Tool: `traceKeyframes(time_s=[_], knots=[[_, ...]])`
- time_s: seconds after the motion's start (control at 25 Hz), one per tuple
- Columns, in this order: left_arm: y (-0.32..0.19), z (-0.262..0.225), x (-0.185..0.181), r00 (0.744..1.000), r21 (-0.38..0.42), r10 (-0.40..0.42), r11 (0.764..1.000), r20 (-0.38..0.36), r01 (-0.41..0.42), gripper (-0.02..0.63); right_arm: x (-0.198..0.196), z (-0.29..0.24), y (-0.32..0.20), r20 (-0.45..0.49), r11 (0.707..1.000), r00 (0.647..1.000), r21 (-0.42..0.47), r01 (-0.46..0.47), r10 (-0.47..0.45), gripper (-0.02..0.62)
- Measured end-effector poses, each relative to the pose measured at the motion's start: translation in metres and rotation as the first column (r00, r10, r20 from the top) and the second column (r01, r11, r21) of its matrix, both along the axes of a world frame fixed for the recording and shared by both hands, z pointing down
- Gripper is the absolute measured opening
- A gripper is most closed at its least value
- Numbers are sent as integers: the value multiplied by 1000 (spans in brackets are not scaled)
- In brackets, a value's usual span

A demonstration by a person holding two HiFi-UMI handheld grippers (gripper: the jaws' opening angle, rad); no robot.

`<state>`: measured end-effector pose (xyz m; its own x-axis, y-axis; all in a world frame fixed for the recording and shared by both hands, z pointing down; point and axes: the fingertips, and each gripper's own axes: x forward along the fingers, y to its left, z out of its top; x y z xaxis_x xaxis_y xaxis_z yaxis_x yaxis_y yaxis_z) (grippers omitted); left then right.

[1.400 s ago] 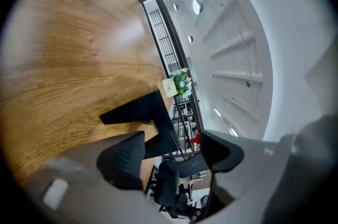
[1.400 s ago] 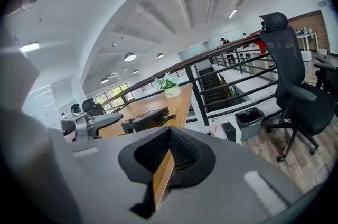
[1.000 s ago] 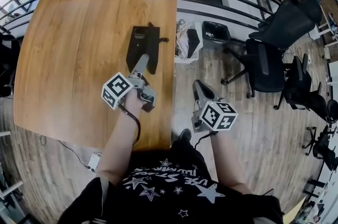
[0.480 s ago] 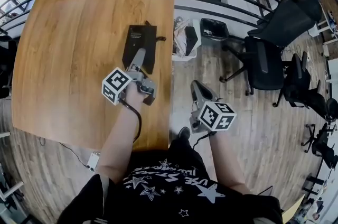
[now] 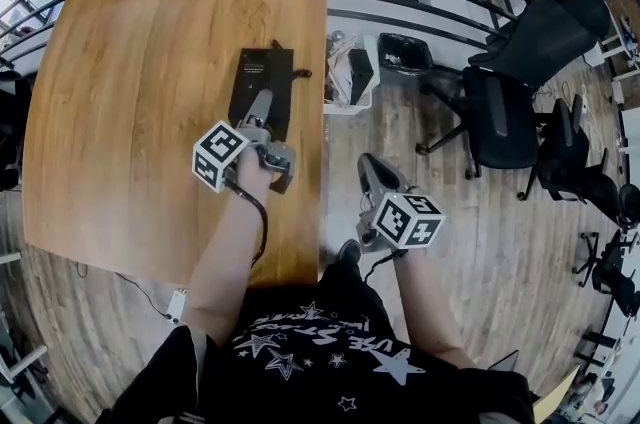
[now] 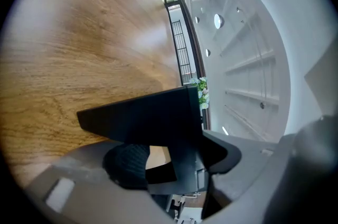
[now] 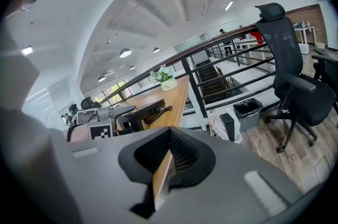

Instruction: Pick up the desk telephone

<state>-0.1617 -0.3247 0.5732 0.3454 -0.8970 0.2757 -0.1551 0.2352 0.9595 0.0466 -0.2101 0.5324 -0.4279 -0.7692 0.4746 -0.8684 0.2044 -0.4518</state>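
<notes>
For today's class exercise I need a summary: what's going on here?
A person holds a tool in each hand. The left tool reaches over the wooden table to the black desk telephone; its jaws are closing with the phone's near edge between them, not yet gripped. The right tool hangs shut off the table's edge.

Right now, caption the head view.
The left gripper, jaws closing, straddles the desk telephone; right gripper hangs beside the table.

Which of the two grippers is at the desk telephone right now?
The left gripper: it is over the desk, fingers closing with the telephone between them. The right gripper hangs off the desk's edge, above the floor.
</notes>
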Motion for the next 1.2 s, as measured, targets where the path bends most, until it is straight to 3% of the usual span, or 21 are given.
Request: traceKeyframes(time_s=[0.04,0.36,0.52,0.64,0.88,1.04,1.2], knots=[[0,2,0,1000,-8,1,1000,0,-1,270,1,1,0,-1,1000,1000,-1,-1,1,2],[-2,-2,5,999,20,37,999,1,-37,201,1,-1,-1,4,1000,1000,6,2,-2,3],[3,-4,6,997,15,75,997,17,-76,195,1,-7,-4,8,1000,1000,19,3,-3,3],[15,-9,8,995,21,93,995,-31,-93,193,4,-12,-2,10,1000,1000,24,1,-1,2],[42,-20,8,988,81,146,987,-55,-141,193,7,-19,-5,18,999,1000,45,0,-1,2],[64,-35,9,979,129,201,972,-26,-196,193,4,-27,-7,27,998,1000,68,13,-14,2],[88,-48,8,978,167,203,967,-42,-193,193,-2,-32,-6,34,995,999,89,34,-37,2]])
